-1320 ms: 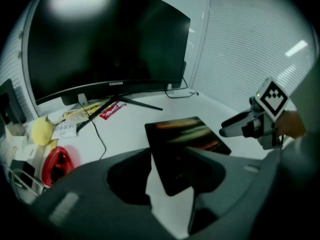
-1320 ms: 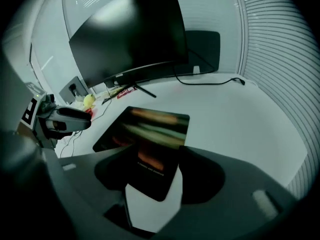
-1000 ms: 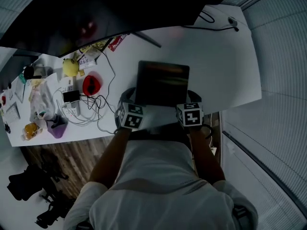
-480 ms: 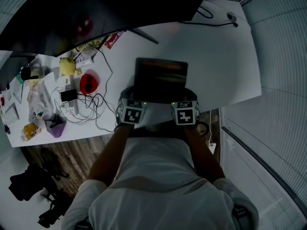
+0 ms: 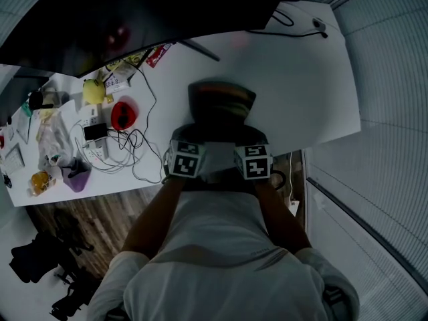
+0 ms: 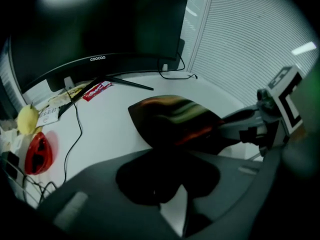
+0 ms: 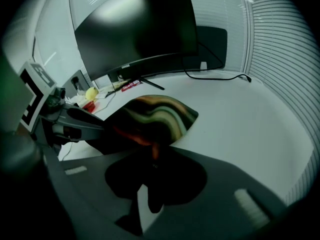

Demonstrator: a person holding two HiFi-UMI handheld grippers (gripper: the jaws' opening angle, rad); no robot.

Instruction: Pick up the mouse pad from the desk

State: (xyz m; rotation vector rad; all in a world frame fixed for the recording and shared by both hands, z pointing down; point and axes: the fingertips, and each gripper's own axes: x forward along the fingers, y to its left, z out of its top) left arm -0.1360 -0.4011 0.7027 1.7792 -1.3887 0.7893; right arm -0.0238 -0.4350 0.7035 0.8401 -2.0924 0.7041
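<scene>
Mouse pad [image 5: 221, 102]: dark with wavy coloured bands, on the white desk [image 5: 301, 79] in front of the monitor [image 5: 134, 12], just on my side of its slanting stand leg [image 5: 202, 51]. It is bowed up into a hump. I cannot tell whether its far edge touches the desk.
Purple item [image 5: 79, 178]: at the desk's near edge, well out from under the monitor's left end. It is too small for me to say what it is.
Yellow round thing [image 5: 95, 92]: just below the monitor's left part, among papers.
Red rounded object [image 5: 125, 116]: a little nearer to me than the yellow one, left of the monitor's stand leg.
Loose cables [image 5: 124, 149]: a tangle between the red object and the desk's near edge, left of the monitor's middle.
My left gripper [image 6: 170, 179]: in front of the monitor's middle, at the pad's near left corner. Its jaws are closing, with the pad's edge pinched between them.
My right gripper [image 7: 152, 181]: beside the left one, toward the monitor's right end, at the pad's near right corner. Its jaws are closing too, pinching the pad's edge.
Black cable [image 5: 319, 27]: on the desk past the monitor's right end.
Blinds [image 5: 394, 112]: right of the monitor, beyond the desk's edge.
</scene>
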